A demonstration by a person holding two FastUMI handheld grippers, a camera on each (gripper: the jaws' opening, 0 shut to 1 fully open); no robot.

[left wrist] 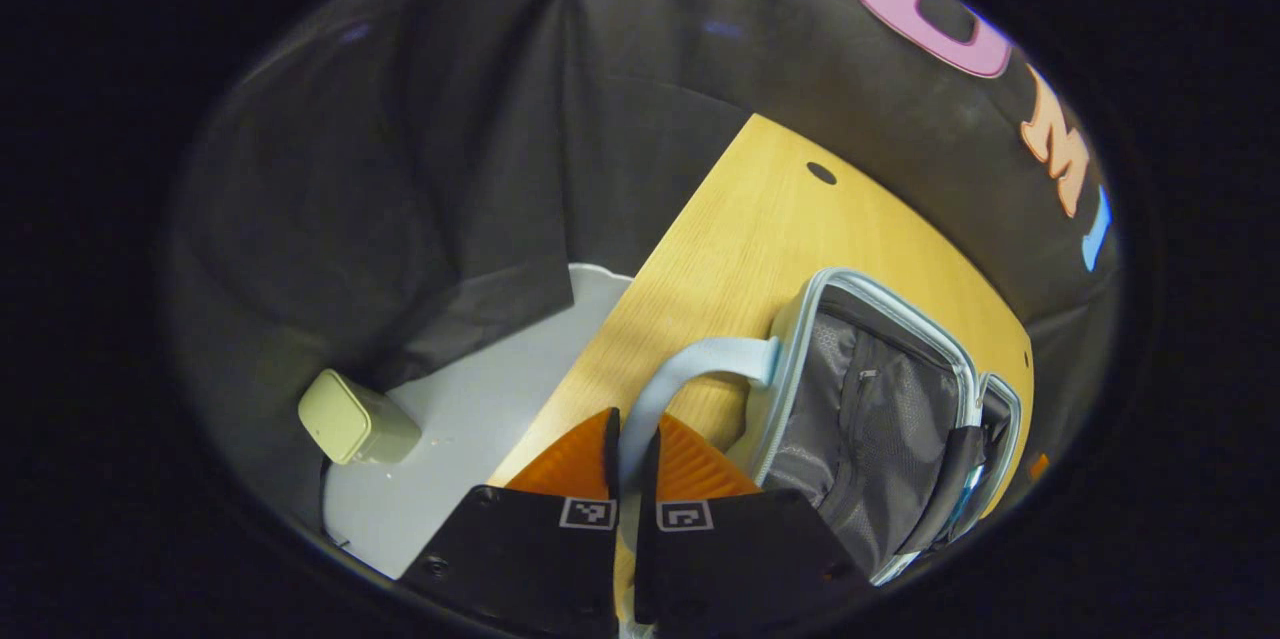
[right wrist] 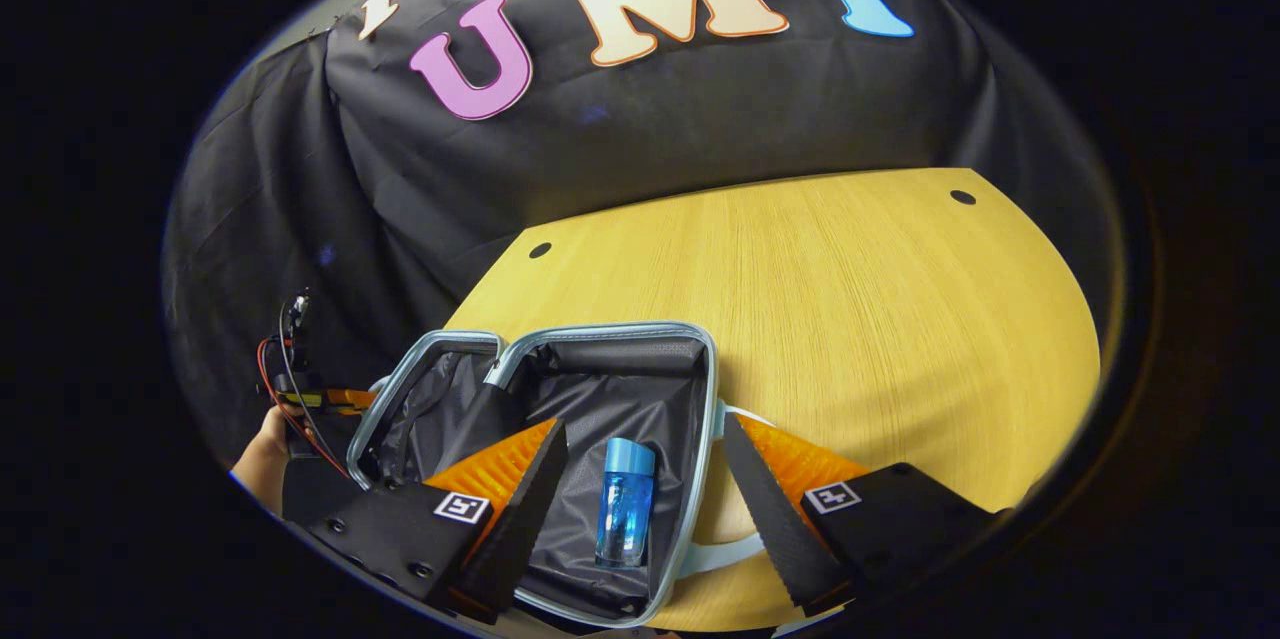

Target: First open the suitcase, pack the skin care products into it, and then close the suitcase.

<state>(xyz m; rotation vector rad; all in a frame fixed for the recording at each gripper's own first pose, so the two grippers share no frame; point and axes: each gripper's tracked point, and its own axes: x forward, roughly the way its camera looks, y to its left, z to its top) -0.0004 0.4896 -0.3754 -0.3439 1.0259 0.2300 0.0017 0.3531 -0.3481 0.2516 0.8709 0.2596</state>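
- Left gripper view: the left gripper (left wrist: 632,439) sits at bottom centre, its fingers pressed together on the pale blue strap (left wrist: 690,364) of the suitcase (left wrist: 870,409).
- The strap arcs from between the fingers up and right to the case's rim.
- The suitcase lies open at lower right of this view on the wooden table (left wrist: 760,219), grey lining showing.
- At lower left, off the table's edge, a small pale green box (left wrist: 352,419) rests on a white surface (left wrist: 480,439).
- Right gripper view: the right gripper (right wrist: 645,464) is at the bottom, fingers wide apart, holding nothing.
- Between those fingers, a blue bottle (right wrist: 625,504) lies inside the suitcase (right wrist: 600,389) on its dark lining, cap toward the top of the frame.
- The case lies open at lower left of the table (right wrist: 850,319); its lid half stands beside the main half.
- At far left, a hand (right wrist: 262,459) holds the other gripper, with red and black wires, just beside the case.
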